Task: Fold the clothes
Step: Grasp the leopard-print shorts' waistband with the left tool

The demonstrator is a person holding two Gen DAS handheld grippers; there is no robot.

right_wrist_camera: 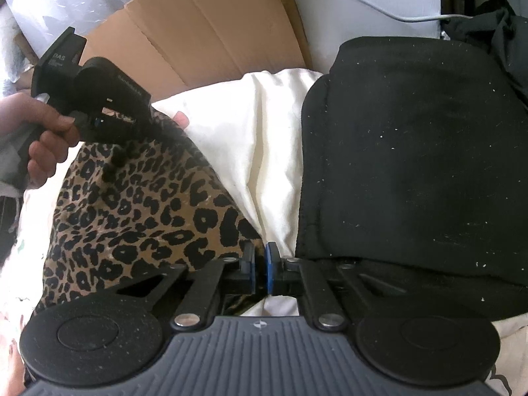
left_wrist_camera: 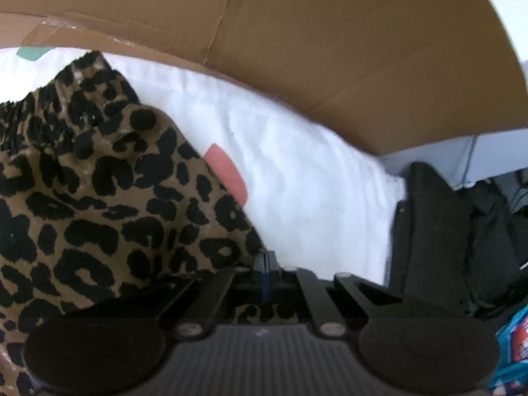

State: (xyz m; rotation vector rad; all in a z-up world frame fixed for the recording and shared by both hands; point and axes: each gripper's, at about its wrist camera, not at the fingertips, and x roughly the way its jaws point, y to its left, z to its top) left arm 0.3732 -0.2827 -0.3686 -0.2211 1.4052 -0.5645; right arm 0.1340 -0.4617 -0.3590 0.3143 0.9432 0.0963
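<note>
The leopard cloth [right_wrist_camera: 138,217] is the thing to find first. It lies bunched up on a white sheet [right_wrist_camera: 264,151], and both grippers are at it.

Nearest in the right wrist view is the right gripper [right_wrist_camera: 260,264]. Its two blue-padded fingers [right_wrist_camera: 271,260] are pressed together at the near edge of the leopard cloth. A bit of the spotted cloth shows just under them, but whether they pinch it cannot be told.

In the left wrist view the left gripper [left_wrist_camera: 265,264] sits at the cloth's edge too. Its fingers are shut tight, and if any cloth is caught there cannot be told. The cloth's crinkly stretchy band [left_wrist_camera: 43,112] is at its far side.

Beside the leopard cloth, on the other side of a strip of white sheet, lies a folded black cloth [right_wrist_camera: 412,171].

At the far end of the leopard cloth, in the right wrist view, a hand [right_wrist_camera: 43,132] holds the left gripper's handle.

Behind the cloth and sheet stands a brown cardboard sheet [left_wrist_camera: 330,49].
</note>
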